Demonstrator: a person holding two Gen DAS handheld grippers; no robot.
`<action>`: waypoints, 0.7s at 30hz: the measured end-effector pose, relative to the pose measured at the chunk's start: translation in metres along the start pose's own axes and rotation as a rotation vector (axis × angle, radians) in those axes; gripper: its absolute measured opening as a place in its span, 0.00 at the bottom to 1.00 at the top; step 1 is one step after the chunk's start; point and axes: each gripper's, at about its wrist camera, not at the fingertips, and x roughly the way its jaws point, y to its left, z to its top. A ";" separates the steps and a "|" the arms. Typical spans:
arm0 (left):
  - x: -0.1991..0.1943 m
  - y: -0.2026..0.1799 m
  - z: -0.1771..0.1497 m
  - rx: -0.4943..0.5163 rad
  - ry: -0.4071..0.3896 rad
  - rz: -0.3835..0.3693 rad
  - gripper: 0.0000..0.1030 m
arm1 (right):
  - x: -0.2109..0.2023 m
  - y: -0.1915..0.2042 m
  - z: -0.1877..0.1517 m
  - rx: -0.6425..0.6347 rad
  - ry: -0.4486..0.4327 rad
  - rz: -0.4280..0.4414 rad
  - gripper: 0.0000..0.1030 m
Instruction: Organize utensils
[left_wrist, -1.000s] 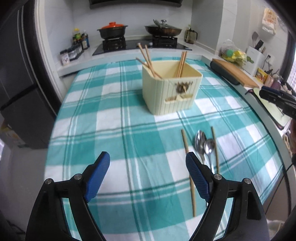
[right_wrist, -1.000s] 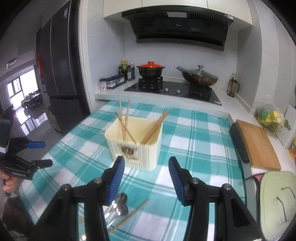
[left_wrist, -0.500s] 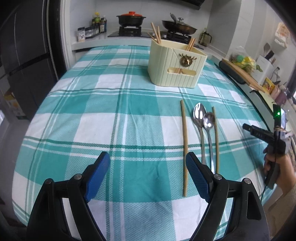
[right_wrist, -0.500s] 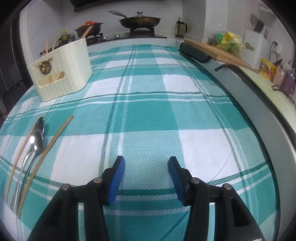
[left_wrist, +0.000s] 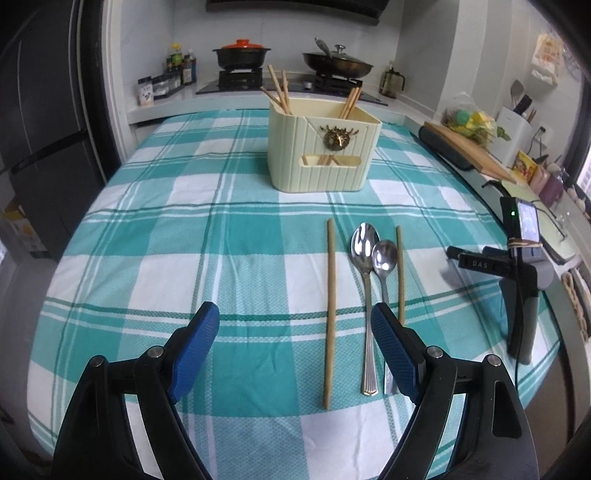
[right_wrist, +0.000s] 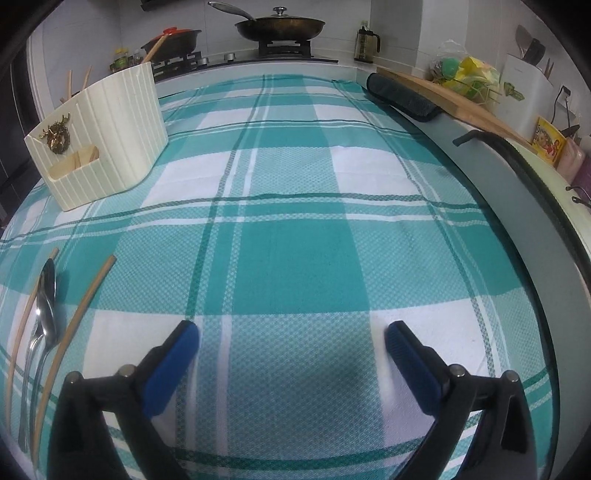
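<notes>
On the teal-checked tablecloth (left_wrist: 155, 236) I find two loose chopsticks and two spoons lying side by side, handles toward my cameras. Left chopstick (left_wrist: 330, 310) lies apart from the rest; the larger spoon (left_wrist: 365, 258) and smaller spoon (left_wrist: 384, 258) sit bowl beside bowl, with the right chopstick (left_wrist: 399, 273) just beside the smaller spoon. Beyond them stands the cream utensil holder (left_wrist: 321, 147), upright, with several chopsticks leaning inside it.

My left gripper (left_wrist: 295, 332) hangs above the cloth with jaws spread and nothing between them; its right finger overlaps the spoon handles in view, though I cannot tell whether it touches them. My right gripper (right_wrist: 291, 345) is low over bare cloth, well to the right of the utensils, jaws opening wide, nothing between them.
</notes>
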 end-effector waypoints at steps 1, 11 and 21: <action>0.000 0.001 0.001 -0.006 0.001 -0.002 0.83 | 0.000 0.000 0.000 0.000 0.000 0.000 1.00; -0.001 0.002 0.011 -0.049 0.008 -0.034 0.83 | 0.000 0.000 -0.001 -0.001 0.000 0.001 1.00; -0.005 0.012 0.007 -0.083 0.000 -0.025 0.83 | 0.000 0.000 -0.001 -0.001 0.000 0.002 1.00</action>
